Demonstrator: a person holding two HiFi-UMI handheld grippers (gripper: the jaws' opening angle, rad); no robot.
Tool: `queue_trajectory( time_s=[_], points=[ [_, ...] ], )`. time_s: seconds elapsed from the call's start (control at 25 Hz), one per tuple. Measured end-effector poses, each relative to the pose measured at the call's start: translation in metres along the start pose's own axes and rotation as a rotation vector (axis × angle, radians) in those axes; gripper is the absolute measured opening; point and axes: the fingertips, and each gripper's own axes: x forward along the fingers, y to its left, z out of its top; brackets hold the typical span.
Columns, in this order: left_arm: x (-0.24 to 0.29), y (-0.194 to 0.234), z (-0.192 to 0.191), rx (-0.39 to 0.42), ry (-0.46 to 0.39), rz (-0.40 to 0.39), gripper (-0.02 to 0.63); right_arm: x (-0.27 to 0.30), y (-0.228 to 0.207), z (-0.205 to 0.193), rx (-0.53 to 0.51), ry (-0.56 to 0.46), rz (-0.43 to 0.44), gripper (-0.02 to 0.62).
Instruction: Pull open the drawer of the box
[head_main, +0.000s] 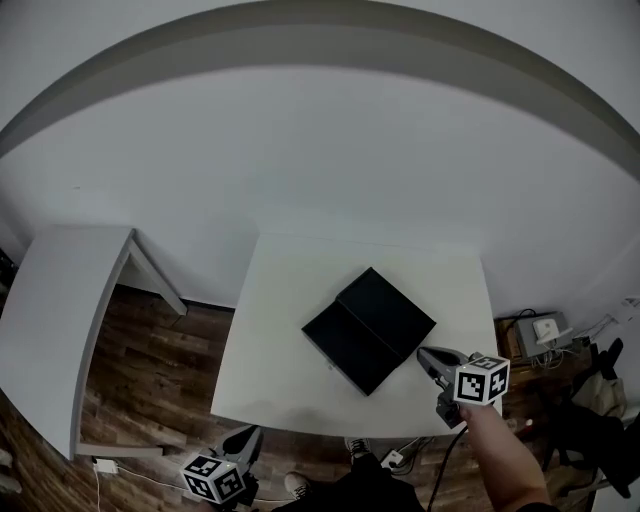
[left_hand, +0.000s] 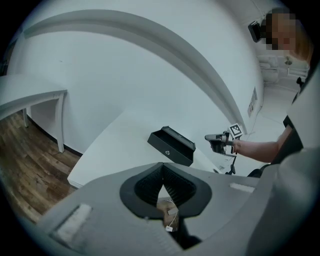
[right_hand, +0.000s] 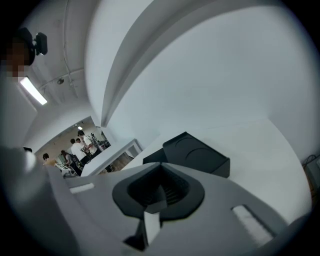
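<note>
A black box (head_main: 370, 328) lies at an angle on the white table (head_main: 290, 350). A lower section of it reaches toward the table's front left, with a small round knob (left_hand: 166, 153) on its front face. My right gripper (head_main: 428, 357) hovers just off the box's right corner, jaws shut with nothing between them. Its own view shows the box (right_hand: 197, 152) close ahead beyond the closed tips (right_hand: 161, 167). My left gripper (head_main: 245, 440) hangs below the table's front edge, away from the box, fingertips touching and empty (left_hand: 162, 167).
A second white table (head_main: 60, 300) stands at the left over a wood floor (head_main: 150, 370). Cables and a small device (head_main: 540, 335) lie on the floor right of the table. A curved white wall rises behind. Several people (right_hand: 80, 147) stand far off.
</note>
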Motion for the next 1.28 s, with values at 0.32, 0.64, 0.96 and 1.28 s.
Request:
queue_trajectory(
  time_s=[0.32, 0.64, 0.96, 1.28],
  points=[
    [-0.018, -0.02, 0.006, -0.037, -0.018, -0.142, 0.005, -0.03, 0.113, -0.063, 0.173, -0.09, 0.117, 0.005],
    [-0.04, -0.033, -0.004, -0.098, 0.006, -0.229, 0.005, -0.042, 0.192, -0.124, 0.321, -0.109, 0.179, 0.005],
    [-0.061, -0.048, -0.008, -0.074, 0.01, -0.273, 0.005, -0.055, 0.254, -0.143, 0.353, -0.132, 0.245, 0.005],
    [-0.074, -0.045, -0.015, -0.11, -0.02, -0.262, 0.005, -0.058, 0.273, -0.154, 0.316, -0.119, 0.274, 0.005]
  ],
)
